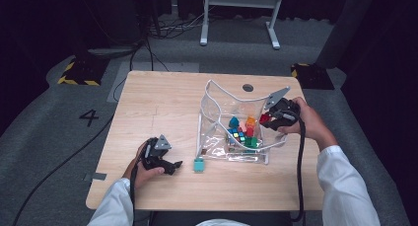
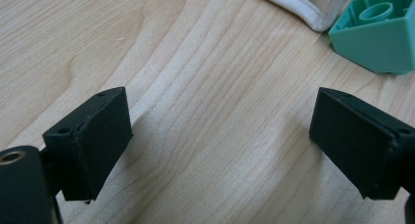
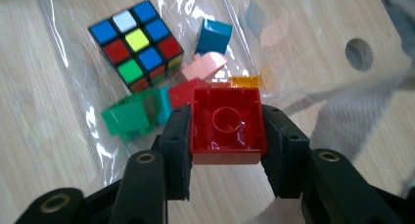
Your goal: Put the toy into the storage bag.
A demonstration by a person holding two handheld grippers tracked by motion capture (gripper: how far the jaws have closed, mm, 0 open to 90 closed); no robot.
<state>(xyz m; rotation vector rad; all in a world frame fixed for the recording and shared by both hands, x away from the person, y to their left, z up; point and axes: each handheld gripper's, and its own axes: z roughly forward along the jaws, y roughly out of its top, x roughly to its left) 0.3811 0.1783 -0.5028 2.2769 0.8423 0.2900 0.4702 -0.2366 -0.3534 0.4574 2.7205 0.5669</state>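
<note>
The right gripper (image 3: 226, 150) is clamping a red brick (image 3: 226, 125), hollow underside up, over the clear bag (image 1: 217, 100). The bag's film is blurring the blocks below. The left gripper (image 2: 220, 145) is resting wide open near a green brick (image 2: 379, 35), cut off at the frame edge.

Grey carpet floor (image 1: 44, 107) w/ "4" (image 1: 88, 117), white frame (image 1: 240, 9), dark surroundings.

Overhead forward-down; two close jaw-mounted views.
</note>
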